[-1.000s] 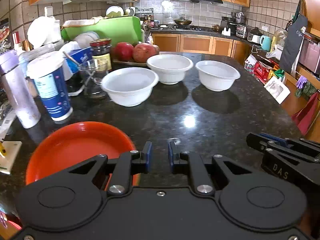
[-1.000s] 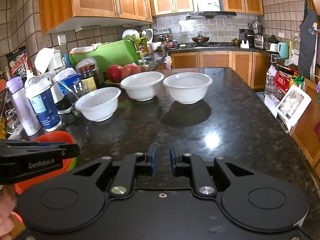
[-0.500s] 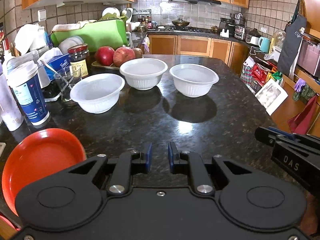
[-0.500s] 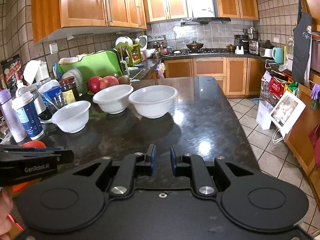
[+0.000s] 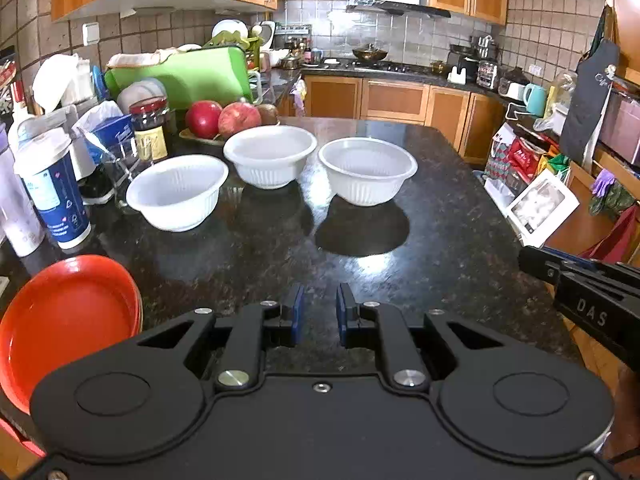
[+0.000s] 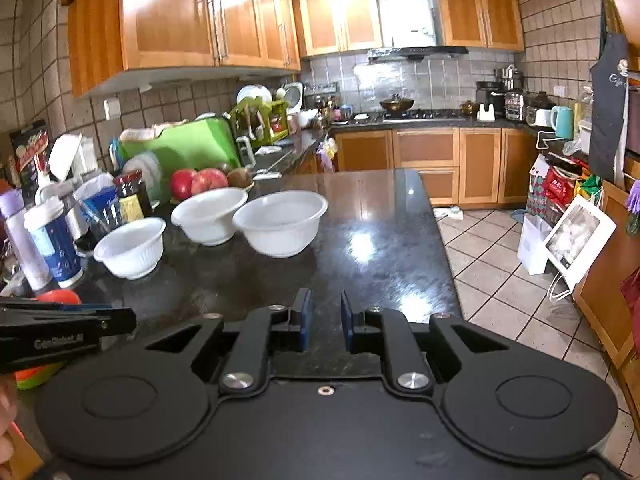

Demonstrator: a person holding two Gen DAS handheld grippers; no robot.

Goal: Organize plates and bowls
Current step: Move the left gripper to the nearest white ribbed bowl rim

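Note:
Three white ribbed bowls stand in a row on the black granite counter [image 5: 440, 240]: left bowl [image 5: 176, 192], middle bowl [image 5: 270, 156], right bowl [image 5: 368, 170]. A stack of plates with a red plate [image 5: 68, 320] on top lies at the near left edge. My left gripper [image 5: 319, 300] hovers over bare counter right of the plates, jaws nearly together with nothing between them. My right gripper [image 6: 323, 304] is over the counter's near right part, also nearly closed and empty. From the right wrist the bowls [image 6: 280, 226] lie ahead to the left.
Bottles and a blue-and-white cup [image 5: 52, 188], a jar [image 5: 150, 128], a glass, a fruit dish with pomegranates [image 5: 224, 118] and a green dish rack [image 5: 188, 76] crowd the counter's left side. The counter's right edge [image 6: 440, 240] drops to tiled floor with bags.
Both grippers have moved to the right along the counter; the red plate and the bowls have slid leftward in the views. The jaws have kept the same narrow gap.

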